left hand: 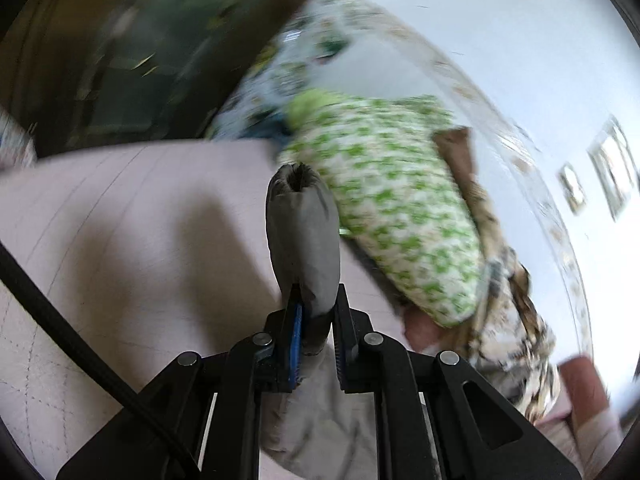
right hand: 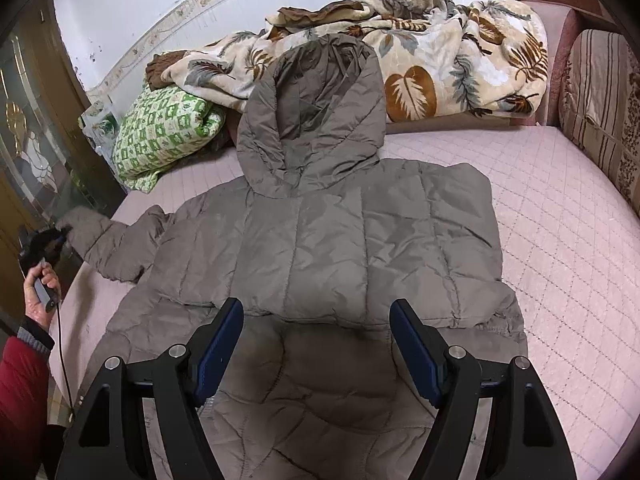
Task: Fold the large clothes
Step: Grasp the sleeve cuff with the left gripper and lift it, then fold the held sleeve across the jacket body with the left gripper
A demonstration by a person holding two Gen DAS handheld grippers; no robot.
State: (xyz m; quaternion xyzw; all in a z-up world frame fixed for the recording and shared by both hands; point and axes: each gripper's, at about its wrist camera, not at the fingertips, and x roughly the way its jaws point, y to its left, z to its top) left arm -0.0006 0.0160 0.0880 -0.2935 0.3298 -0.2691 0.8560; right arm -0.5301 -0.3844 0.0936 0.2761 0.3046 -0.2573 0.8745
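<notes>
In the left wrist view, much blurred by motion, the left gripper [left hand: 316, 320] had its jaws clenched on the cuff end of the grey sleeve [left hand: 300, 236], which stood up out of them like a stub, its gathered opening facing away; the hold looked meant to lift that sleeve off the pink bed cover [left hand: 132, 208] so it could be carried over the coat's body. Just beside the sleeve lay one green-and-white patterned pillow [left hand: 392, 208], with a leafy blanket edge behind it. In the right wrist view, the right gripper [right hand: 316, 344] hung over the lower part of the grey hooded puffer coat [right hand: 332, 240] with its jaws released, two blue pads standing wide apart with nothing between them, probably waiting its turn. The coat lay spread back-up on the bed, one hood [right hand: 316, 120] pointing toward the wall. Only one sleeve showed, stretched to the left edge, where the person's hand [right hand: 40, 284] held the other tool; the second sleeve seemed already tucked under or folded in, though that could not be confirmed. One crumpled leaf-print blanket [right hand: 440, 68] and one pillow sat along the far side, clear of the coat's body.
</notes>
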